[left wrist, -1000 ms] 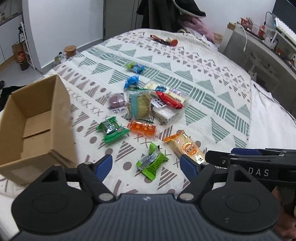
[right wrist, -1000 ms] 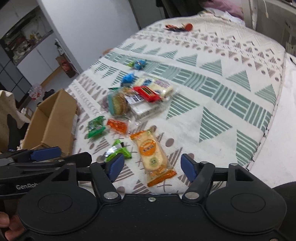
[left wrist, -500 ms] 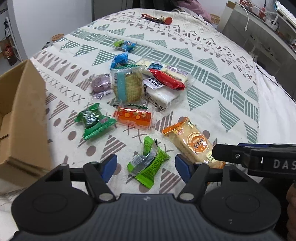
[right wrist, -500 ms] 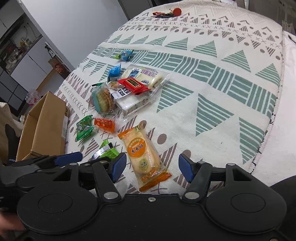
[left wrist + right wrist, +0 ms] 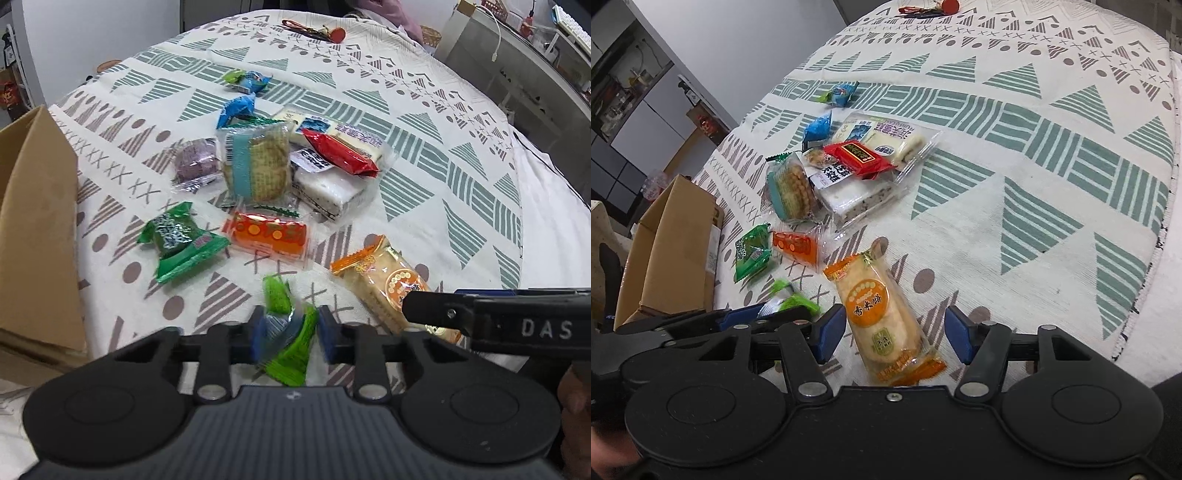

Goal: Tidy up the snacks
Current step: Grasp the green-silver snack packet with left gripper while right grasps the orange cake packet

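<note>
The left gripper is pinched narrow on the lime-green snack, its blue pads pressing both sides of the crinkled wrapper; the wrapper is motion-blurred and its print cannot be read; from the right wrist view only a green corner shows behind the left tool's fingers; the right gripper stands wide, its pads on either side of the orange rice-cracker pack, apart from it; that pack lies flat on the patterned bedspread, its round orange label carrying Chinese characters, and its near end is cut off by the tool body; in the left wrist view the right tool's arm, lettered "DAS", covers part of the same pack; to the left the cardboard box is cropped by the frame edge, its inside hidden here; beyond lie a dark green candy packet and an orange dotted packet, near each other, print too small to read; farther on a heap: a round cracker pack with a teal band, a purple sweet, a red packet resting on a clear-wrapped white cake with a Chinese label, and a pale pack marked "RUNFUONG"-like lettering, not fully legible; farther still two blue sweets; at the far edge a red-tipped object, too small to identify
</note>
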Available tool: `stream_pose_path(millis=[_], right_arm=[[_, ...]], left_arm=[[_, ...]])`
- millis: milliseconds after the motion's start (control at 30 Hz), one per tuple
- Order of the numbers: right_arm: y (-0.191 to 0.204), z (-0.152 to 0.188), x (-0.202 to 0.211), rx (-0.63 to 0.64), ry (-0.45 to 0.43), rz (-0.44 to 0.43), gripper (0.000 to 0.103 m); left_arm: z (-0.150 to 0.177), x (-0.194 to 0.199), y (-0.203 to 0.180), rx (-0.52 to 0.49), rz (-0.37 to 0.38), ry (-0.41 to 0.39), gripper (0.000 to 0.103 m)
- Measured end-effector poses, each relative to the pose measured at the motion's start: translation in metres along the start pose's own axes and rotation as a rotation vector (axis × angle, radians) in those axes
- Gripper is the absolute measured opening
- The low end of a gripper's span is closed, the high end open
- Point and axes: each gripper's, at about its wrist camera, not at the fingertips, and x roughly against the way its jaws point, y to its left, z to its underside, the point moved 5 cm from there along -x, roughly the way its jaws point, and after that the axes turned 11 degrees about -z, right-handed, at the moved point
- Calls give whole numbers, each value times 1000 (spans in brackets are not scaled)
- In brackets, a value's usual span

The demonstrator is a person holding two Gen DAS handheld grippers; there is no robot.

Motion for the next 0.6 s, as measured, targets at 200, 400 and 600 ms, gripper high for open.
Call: stream_pose_path(millis=[200,400,600], right_arm=[[2,-2,-6,10,11,1,59],[6,-2,-15,32,33,19,56],[10,0,-22,62,53,42,43]], left_arm=[[-3,8,10,28,1,-24,27],[-4,18,18,51,19,-48,27],[-3,25,28,70,35,-71,27]])
